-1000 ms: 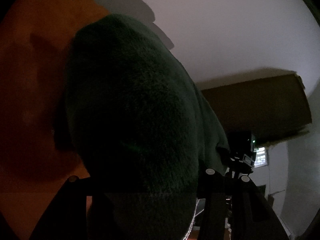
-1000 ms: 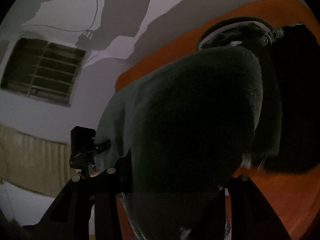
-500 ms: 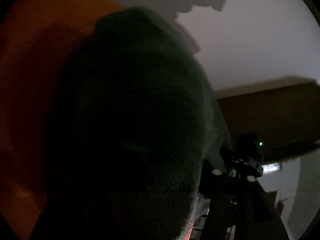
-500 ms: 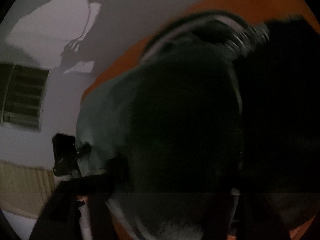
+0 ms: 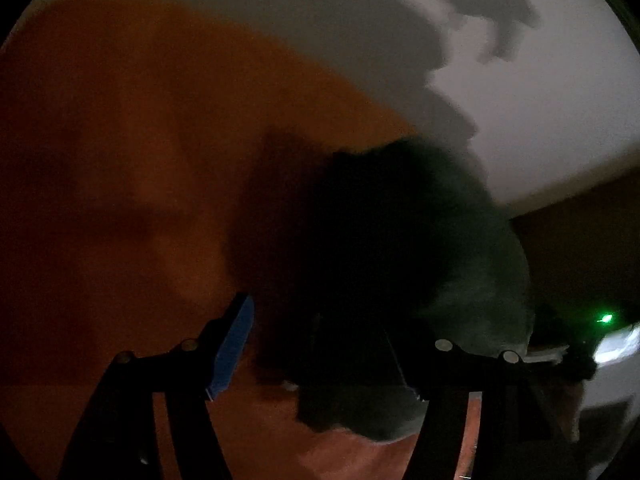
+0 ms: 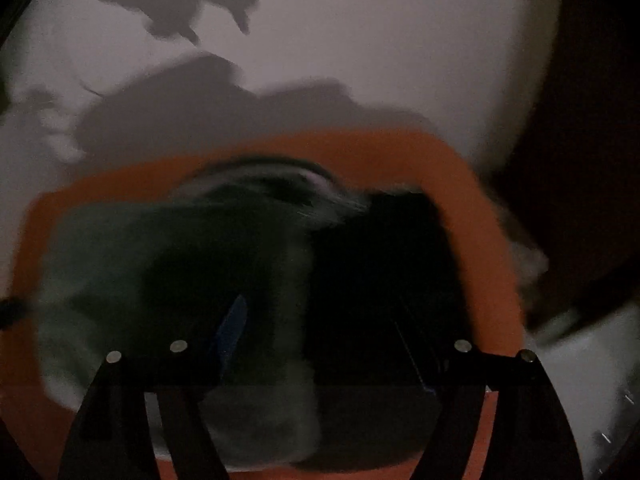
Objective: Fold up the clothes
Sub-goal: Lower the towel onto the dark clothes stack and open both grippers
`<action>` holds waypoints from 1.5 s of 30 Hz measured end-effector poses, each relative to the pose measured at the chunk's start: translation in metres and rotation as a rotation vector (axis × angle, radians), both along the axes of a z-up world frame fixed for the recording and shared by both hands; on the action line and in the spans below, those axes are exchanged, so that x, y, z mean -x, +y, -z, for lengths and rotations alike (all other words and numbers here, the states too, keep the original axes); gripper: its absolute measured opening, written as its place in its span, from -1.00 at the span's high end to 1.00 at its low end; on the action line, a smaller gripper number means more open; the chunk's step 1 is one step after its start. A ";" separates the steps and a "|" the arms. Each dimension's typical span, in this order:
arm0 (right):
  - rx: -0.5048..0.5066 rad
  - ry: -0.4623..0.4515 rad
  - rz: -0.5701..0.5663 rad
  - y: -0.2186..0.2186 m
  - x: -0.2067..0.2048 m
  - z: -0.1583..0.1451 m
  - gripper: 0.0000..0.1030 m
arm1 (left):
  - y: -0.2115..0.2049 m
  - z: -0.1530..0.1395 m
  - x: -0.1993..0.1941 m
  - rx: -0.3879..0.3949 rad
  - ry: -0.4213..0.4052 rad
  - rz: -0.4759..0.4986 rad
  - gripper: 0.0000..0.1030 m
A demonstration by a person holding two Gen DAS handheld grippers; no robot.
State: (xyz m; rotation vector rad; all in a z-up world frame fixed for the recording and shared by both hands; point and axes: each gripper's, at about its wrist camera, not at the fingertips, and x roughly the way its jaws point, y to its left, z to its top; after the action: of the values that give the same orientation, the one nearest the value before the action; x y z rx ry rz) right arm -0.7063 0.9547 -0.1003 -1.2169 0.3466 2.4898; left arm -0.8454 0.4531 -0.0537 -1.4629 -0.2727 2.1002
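Dim, smeared views from both wrists
My right view is motion-blurred, so the dark fleece garment [image 6: 248, 264] has no readable edges; on the left, its near part [image 5: 380, 280] sinks into shadow and hides my far-side finger pad; the orange surface [image 5: 120, 140] runs off-frame

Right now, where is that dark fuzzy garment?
The dark fleece garment lies heaped on the orange mat, just ahead of both wrist views, near the pale wall.

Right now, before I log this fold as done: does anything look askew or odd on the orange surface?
The dark fleece garment lies in a rumpled heap on the orange surface, not a flat fold. Both views are dim and blurred, so edges are hard to judge. The left gripper and right gripper stand open above it.
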 end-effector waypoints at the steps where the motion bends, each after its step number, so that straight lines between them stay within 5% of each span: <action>1: 0.008 0.035 -0.045 -0.018 0.003 -0.002 -0.49 | 0.024 -0.005 -0.009 0.018 0.054 0.017 -0.29; 4: -0.007 0.021 -0.128 -0.056 0.029 0.011 -0.03 | 0.103 -0.010 -0.039 0.082 0.188 0.052 -0.30; 6: -0.019 -0.039 -0.125 -0.065 0.048 0.029 0.87 | 0.119 0.015 -0.036 0.159 0.219 0.033 -0.30; 8: 0.025 -0.055 -0.065 -0.047 0.047 0.045 0.97 | 0.122 0.050 -0.018 0.223 0.197 0.001 -0.35; 14: 0.033 -0.090 0.005 0.007 0.035 0.061 1.00 | 0.109 0.040 0.004 0.229 0.214 -0.059 -0.41; 17: -0.025 -0.009 -0.022 -0.015 0.035 0.031 0.98 | 0.119 0.030 0.006 0.225 0.180 -0.105 -0.37; 20: 0.039 0.054 -0.088 -0.043 0.057 0.013 0.98 | 0.161 0.026 0.001 0.155 0.165 -0.026 -0.37; 26: 0.107 -0.105 -0.098 -0.047 0.139 0.051 1.00 | 0.195 0.056 0.030 0.272 0.140 -0.114 -0.35; 29: 0.060 -0.140 -0.005 -0.017 0.127 0.057 1.00 | 0.184 0.063 0.045 0.339 0.150 -0.132 -0.36; 34: 0.076 -0.172 0.118 0.029 0.095 0.059 1.00 | 0.150 0.055 0.025 0.313 0.164 -0.119 -0.36; 37: 0.066 -0.129 0.068 0.004 0.076 0.039 0.98 | 0.153 0.041 -0.013 0.310 0.207 -0.077 -0.31; 40: 0.273 -0.067 -0.033 -0.046 0.055 0.038 0.98 | 0.172 0.044 -0.052 0.261 0.179 0.041 -0.32; 45: 0.195 -0.132 -0.119 -0.119 0.034 0.059 1.00 | 0.198 0.087 -0.086 0.381 0.164 0.129 -0.32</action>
State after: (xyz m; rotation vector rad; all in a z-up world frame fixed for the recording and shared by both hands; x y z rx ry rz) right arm -0.7405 0.8355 -0.1592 -1.5126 0.5058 2.5048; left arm -0.7594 0.6512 -0.1410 -1.4554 0.2933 2.2319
